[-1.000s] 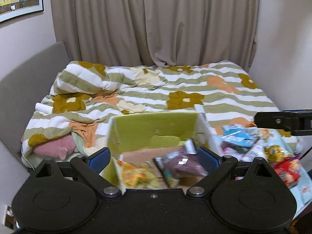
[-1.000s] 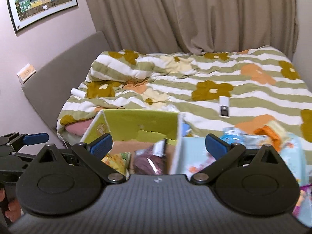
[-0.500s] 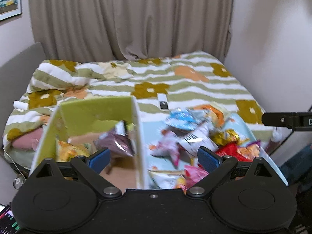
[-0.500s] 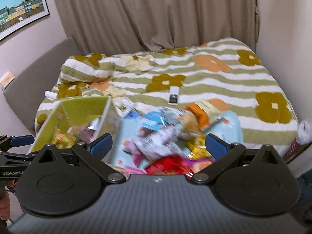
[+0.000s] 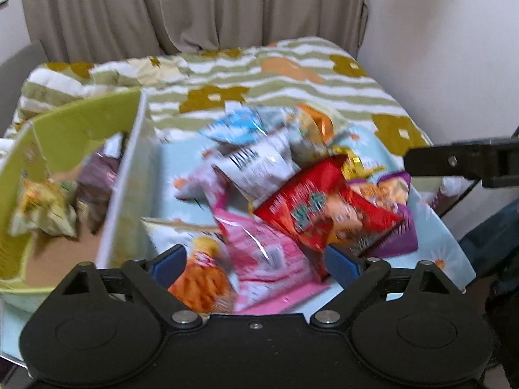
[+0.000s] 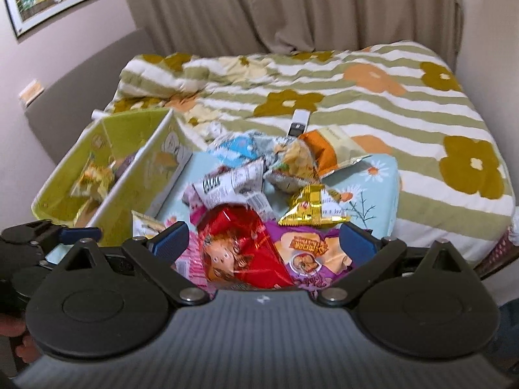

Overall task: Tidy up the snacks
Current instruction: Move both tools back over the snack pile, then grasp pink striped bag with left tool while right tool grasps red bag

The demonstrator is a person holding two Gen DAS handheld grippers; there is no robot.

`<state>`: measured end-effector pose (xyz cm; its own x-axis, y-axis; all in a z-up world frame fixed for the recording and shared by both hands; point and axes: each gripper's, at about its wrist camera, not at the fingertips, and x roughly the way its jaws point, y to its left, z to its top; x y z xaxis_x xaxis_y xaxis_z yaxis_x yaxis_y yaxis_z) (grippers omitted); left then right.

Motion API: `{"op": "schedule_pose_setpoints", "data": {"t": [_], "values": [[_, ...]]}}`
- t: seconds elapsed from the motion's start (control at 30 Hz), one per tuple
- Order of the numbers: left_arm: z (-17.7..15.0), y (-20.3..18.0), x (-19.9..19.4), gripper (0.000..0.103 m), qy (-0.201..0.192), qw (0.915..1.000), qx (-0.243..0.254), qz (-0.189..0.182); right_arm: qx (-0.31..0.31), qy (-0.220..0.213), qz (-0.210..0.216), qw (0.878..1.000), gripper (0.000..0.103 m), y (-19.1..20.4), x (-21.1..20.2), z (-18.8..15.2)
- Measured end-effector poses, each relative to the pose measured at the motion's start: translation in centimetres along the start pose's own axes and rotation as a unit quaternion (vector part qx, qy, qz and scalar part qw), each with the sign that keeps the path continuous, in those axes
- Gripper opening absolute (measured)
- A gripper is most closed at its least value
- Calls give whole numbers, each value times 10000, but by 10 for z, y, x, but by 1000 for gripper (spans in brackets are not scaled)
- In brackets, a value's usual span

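both tools spread, empty: left tool [image 5: 256, 261], right tool [image 6: 263, 240]; red snack bag [image 6: 240, 249] lettering blurred, possibly unreadable.

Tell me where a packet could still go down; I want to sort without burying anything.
The green box shows bare cardboard floor near its front, before the yellow packet. The blue tray is bare at its far right corner, beyond the gold packet. Its middle is crowded: the red packet and purple packet overlap there.

A striped floral duvet [image 6: 373, 103] under beige curtains [image 6: 292, 6]; what looks like a remote [image 6: 299, 123] lies on it.
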<state>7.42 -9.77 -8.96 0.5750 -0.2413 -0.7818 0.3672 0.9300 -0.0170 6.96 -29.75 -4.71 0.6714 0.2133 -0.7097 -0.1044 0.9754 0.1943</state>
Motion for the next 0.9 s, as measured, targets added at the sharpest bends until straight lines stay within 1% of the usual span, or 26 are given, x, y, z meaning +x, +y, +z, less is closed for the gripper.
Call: {"op": "schedule_pose_setpoints", "data": {"t": [0.17,0.27,0.37,0.57,0.67,0.9], "values": [[-5,-8,32,89,182,9997,-70,-175,-78,217,254,9994,103,-11,23,-5],[-8,-13,51,84,276,9995,-44,-123,-85,389,405,9984,103,-13,37,-7],[-10,-15,65,79,407,9991,-32,-112,-219,467,466,9976,103,-11,48,-9],[-18,-18,79,78,554,9984,-34,-76,-483,582,448,9961,103,-2,64,-14],[-20,-13,83,73,595,9981,-132,-124,-550,623,444,9956,103,1,71,-16],[-21,-9,88,68,593,9979,-190,-198,-727,762,472,9933,103,9,91,-19]]}}
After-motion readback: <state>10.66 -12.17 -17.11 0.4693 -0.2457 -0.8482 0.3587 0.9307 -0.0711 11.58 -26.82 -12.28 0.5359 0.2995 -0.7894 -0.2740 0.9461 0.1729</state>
